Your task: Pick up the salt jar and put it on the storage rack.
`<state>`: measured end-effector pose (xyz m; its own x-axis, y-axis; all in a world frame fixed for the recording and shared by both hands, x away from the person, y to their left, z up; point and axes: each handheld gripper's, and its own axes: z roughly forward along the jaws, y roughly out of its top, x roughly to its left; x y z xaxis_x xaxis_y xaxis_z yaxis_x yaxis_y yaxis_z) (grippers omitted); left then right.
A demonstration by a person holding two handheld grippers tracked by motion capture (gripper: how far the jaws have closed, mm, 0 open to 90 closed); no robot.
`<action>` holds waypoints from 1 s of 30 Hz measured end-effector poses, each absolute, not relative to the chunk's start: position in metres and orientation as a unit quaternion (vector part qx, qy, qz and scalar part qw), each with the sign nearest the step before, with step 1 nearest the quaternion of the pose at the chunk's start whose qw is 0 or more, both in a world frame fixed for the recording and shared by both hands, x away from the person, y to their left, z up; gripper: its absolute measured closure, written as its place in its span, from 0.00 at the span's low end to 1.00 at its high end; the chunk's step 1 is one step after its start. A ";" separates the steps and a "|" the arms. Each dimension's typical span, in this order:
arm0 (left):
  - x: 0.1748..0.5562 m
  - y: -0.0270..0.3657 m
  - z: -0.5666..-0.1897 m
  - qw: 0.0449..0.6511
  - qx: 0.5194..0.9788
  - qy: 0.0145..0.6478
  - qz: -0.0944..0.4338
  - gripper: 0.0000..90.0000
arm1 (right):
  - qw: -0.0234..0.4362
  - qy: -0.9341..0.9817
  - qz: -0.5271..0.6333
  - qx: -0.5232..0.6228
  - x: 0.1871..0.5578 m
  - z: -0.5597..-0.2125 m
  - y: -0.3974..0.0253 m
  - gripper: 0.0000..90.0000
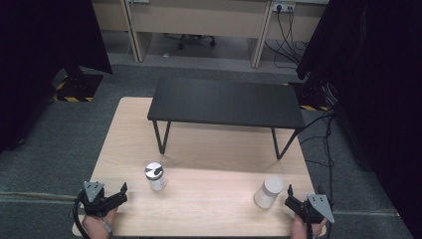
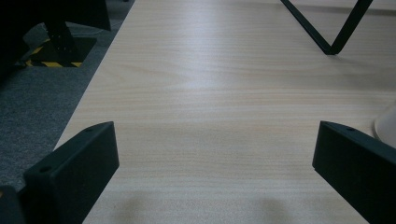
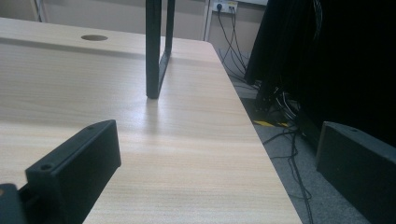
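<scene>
High view: two upright containers stand on the light wooden table point(image 1: 209, 199) in front of a low black bench point(image 1: 226, 102) whose thin legs rest on the table top. The left gripper point(image 1: 122, 191) sits at the near left corner of the table, its jaws spread wide and empty; the jar with a metal lid point(image 1: 156, 176) stands ahead of it and to its right, near but apart. The right gripper point(image 1: 289, 195) sits at the near right corner, jaws likewise spread and empty; the white cylinder point(image 1: 268, 191) stands just beside it, to its left, and leans slightly. Each container has its long axis close to vertical, so a side approach with the jaws level would suit either. Left gripper view: bare table lies between the jaws, and a pale curved edge at the right margin is probably the base of the jar, confirming that the jar lies off to the right of the jaw line. Right gripper view: the jaws point along the table's right edge toward a bench leg point(image 3: 154, 51), so the white cylinder lies off to the left of the jaw line. The right gripper appears the nearer to its container; each hand would need to turn inward before closing.
</scene>
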<state>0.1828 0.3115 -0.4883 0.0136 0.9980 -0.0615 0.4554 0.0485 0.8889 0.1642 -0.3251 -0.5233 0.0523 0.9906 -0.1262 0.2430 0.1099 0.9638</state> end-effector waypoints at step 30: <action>0.174 0.318 -0.487 0.429 0.627 0.560 0.331 0.00 | 0.480 0.564 0.385 0.551 0.166 -0.522 -0.324 0.00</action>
